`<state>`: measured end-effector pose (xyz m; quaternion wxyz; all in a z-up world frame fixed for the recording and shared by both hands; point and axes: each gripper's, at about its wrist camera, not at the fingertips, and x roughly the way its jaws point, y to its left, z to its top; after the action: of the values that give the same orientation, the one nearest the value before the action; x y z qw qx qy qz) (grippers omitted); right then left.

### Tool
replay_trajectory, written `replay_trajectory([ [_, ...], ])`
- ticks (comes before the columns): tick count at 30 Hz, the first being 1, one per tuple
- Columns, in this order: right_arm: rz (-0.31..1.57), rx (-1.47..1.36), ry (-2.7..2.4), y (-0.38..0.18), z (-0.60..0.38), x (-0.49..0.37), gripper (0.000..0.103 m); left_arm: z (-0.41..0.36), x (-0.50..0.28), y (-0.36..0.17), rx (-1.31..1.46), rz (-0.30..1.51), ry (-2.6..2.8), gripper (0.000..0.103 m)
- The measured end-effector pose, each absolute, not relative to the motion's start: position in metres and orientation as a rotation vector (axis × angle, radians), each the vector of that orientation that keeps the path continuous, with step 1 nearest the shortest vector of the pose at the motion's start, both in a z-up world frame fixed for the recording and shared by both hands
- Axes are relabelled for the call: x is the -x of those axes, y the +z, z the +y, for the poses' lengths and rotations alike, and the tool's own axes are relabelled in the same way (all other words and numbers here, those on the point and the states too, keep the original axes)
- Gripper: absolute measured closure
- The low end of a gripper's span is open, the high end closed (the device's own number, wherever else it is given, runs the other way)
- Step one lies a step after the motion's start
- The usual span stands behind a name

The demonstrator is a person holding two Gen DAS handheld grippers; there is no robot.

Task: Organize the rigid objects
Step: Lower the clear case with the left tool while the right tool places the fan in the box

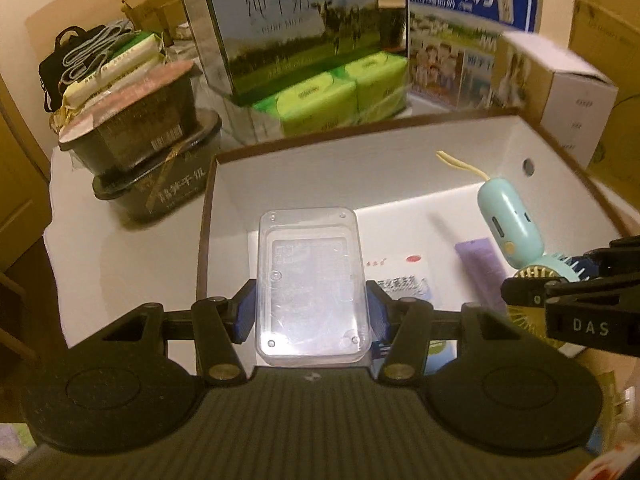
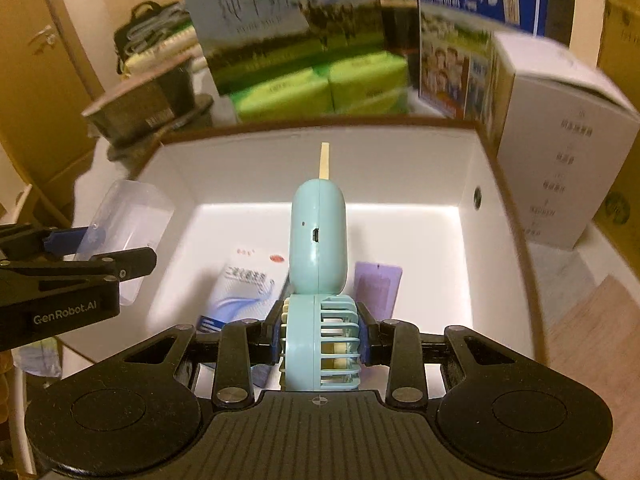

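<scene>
Left gripper [image 1: 311, 312] clamps the clear case [image 1: 310, 284] — right gripper [image 2: 320, 340] clamps the fan [image 2: 318, 280], handle pointing away.

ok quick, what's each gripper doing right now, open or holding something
Left gripper: closed on the clear plastic case.
Right gripper: closed on the mint handheld fan, gripped at its head.

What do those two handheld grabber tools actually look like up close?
Both are matte black. The left gripper and right gripper each have jointed link arms with silver pivot screws, blue fingertip pads, round discs either side and a ribbed centre plate. White lettering reads GenRobot.AI on the left, DAS on the right.
</scene>
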<state>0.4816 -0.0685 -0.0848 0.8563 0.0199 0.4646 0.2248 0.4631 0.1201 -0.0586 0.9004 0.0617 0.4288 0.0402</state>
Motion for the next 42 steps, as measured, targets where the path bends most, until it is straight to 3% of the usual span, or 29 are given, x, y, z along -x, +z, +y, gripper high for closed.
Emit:
replay_trajectory([
  [10, 0.995, -0.063, 0.448, -0.096, -0.062, -0.496, 0.068, 0.118, -0.477, -0.081, -0.167, 0.934, 0.068, 0.049],
  [15, 0.952, -0.05, 0.467, -0.086, -0.061, -0.489, 0.05, 0.12, -0.472, -0.077, -0.136, 0.93, 0.063, 0.048],
  [17, 0.939, -0.043, 0.472, -0.082, -0.062, -0.485, 0.048, 0.12, -0.468, -0.073, -0.134, 0.926, 0.061, 0.047],
  [42, 0.807, -0.075, 0.534, -0.017, -0.101, -0.384, 0.046, 0.098, -0.357, 0.004, -0.01, 0.819, 0.041, 0.039],
])
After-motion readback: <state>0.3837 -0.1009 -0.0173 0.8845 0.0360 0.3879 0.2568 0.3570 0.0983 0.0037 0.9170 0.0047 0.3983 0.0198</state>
